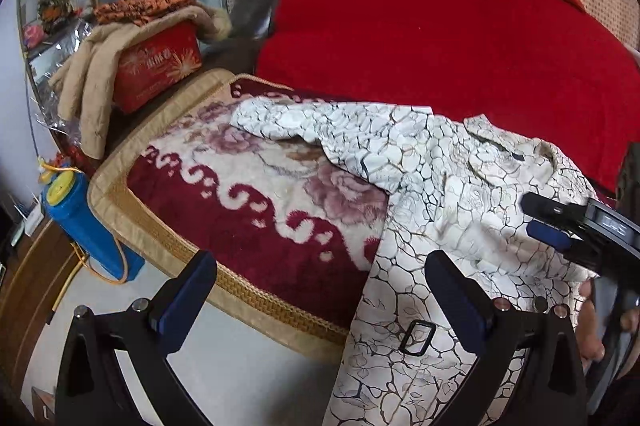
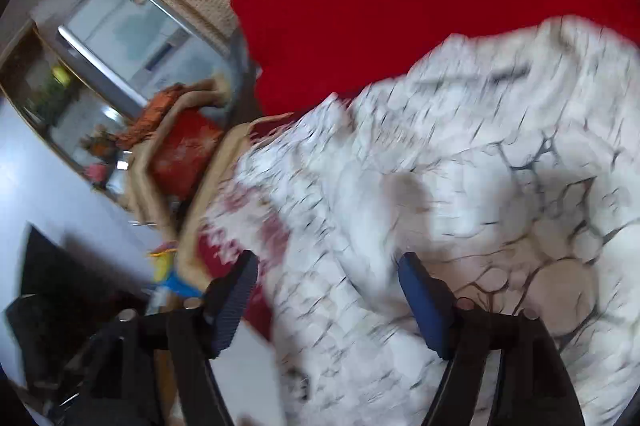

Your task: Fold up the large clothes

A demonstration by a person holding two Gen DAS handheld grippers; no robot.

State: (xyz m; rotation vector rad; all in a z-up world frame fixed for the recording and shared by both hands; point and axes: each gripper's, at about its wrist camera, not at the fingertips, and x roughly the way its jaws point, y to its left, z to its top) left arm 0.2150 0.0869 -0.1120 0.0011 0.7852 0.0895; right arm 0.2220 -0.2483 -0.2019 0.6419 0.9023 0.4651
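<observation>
Here, white crackle-print coat (image 1: 448,186) lies crumpled on the floral blanket (image 1: 256,194), its hem hanging over the blanket's near edge, red sofa (image 1: 440,38) behind. Left gripper (image 1: 320,298) jaws apart, empty. Right gripper (image 2: 328,290) jaws apart above the coat, nothing held; view blurred.

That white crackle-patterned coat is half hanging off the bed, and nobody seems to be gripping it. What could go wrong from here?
The white coat hangs over the blanket's edge; both the left gripper and right gripper are open, so it might slide off. Its black buckle dangles near the left gripper and could snag. The right wrist view is blurred, so a hasty grab may miss the cloth.
</observation>
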